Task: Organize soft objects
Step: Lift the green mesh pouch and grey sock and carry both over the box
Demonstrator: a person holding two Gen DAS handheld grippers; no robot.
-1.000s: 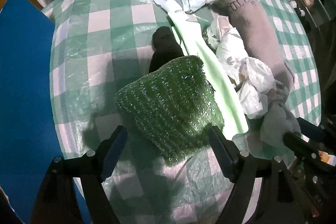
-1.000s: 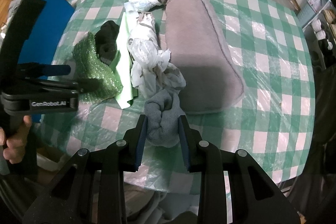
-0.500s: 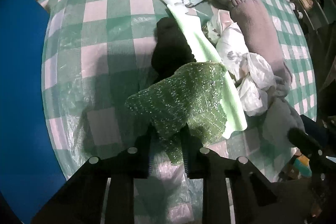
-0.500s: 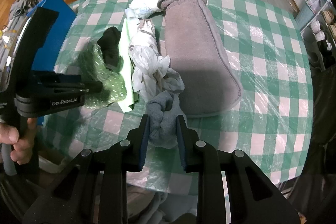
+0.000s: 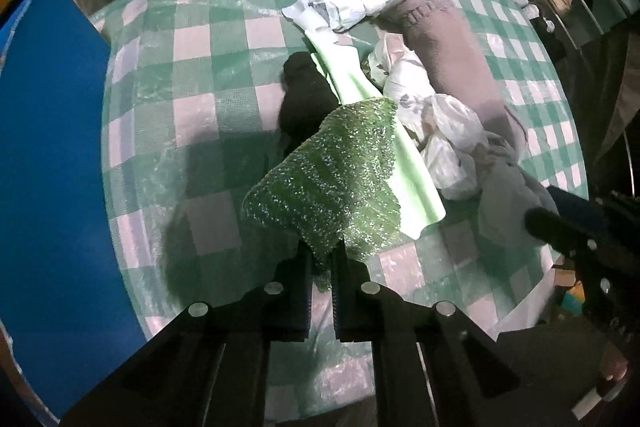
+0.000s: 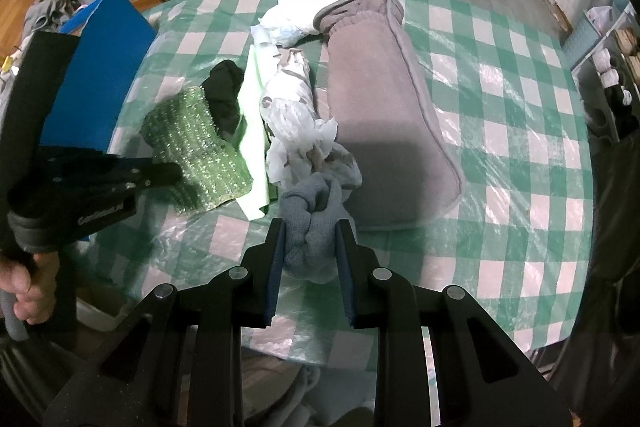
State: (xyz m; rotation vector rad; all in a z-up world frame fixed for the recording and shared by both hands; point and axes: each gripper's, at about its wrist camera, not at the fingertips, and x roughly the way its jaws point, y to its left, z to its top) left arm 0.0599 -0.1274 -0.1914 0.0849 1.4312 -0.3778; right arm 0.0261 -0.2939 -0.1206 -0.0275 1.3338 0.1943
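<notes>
On the checked tablecloth [image 6: 500, 115], near its front edge, the left gripper [image 5: 322, 267] is clamped on a corner of the green bubble wrap [image 5: 332, 187], and the right gripper [image 6: 310, 247] is clamped on the grey sock [image 6: 312, 223]. The risk, I think, is dragging: the wrap lies over the pale green sheet [image 5: 412, 179] and against the black cloth [image 5: 300, 99], and the sock touches the white plastic bags [image 6: 296, 123], so lifting could pull neighbours along. The thin pinch could also slip. Only the right view shows the person's hand [image 6: 24, 287] and the whole grey slipper [image 6: 384, 99]; the left view shows the wrap's grip closely.
</notes>
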